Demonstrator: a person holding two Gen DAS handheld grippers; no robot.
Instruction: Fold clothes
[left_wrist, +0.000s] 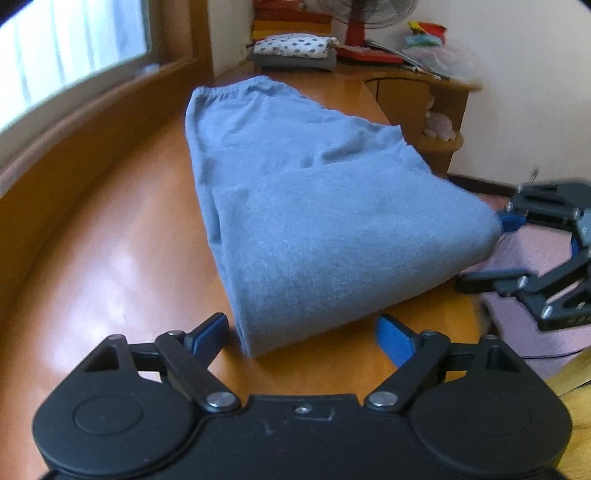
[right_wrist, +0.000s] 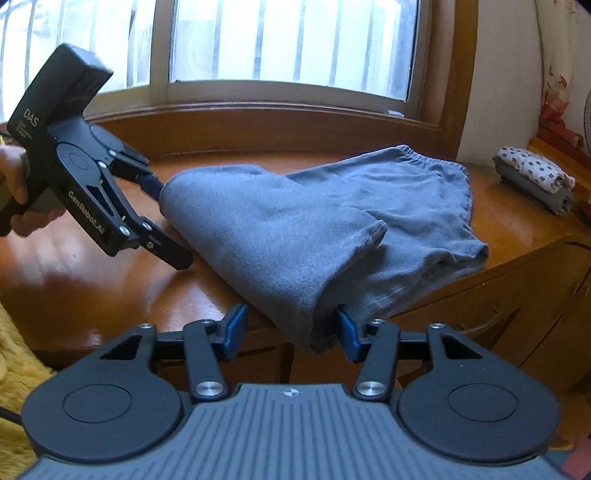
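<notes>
**Observer:** Your left gripper (left_wrist: 301, 338): jaws apart, blue pads on either side of the near corner of the blue-grey shorts (left_wrist: 295, 206), and I see no pad pressing on the cloth. From the right wrist camera the same gripper (right_wrist: 173, 221) sits at 9 o'clock of the garment, one finger hidden behind the fold.

**Recorder:** Noted. And the right gripper (right_wrist: 291, 328)?

**Observer:** Jaws also spread. A hanging corner of the shorts lies between your pads. The right pad (right_wrist: 349, 330) looks to touch the hem; the left pad stands clear. No clamp that I can confirm.

**Recorder:** Position of the garment?

**Observer:** The shorts lie folded over on the wooden table (left_wrist: 122, 236), doubled end toward you, elastic waistband at 12 o'clock in the left view. One corner overhangs the table edge at 6 o'clock in the right view.

**Recorder:** Surroundings?

**Observer:** A folded stack (left_wrist: 295, 51) sits well apart beyond the waistband, a dotted white piece on top of a grey one. A red-based fan (left_wrist: 360, 33) stands just at 3 o'clock of it. The window (right_wrist: 288, 44) runs along the far side of the table.
</notes>
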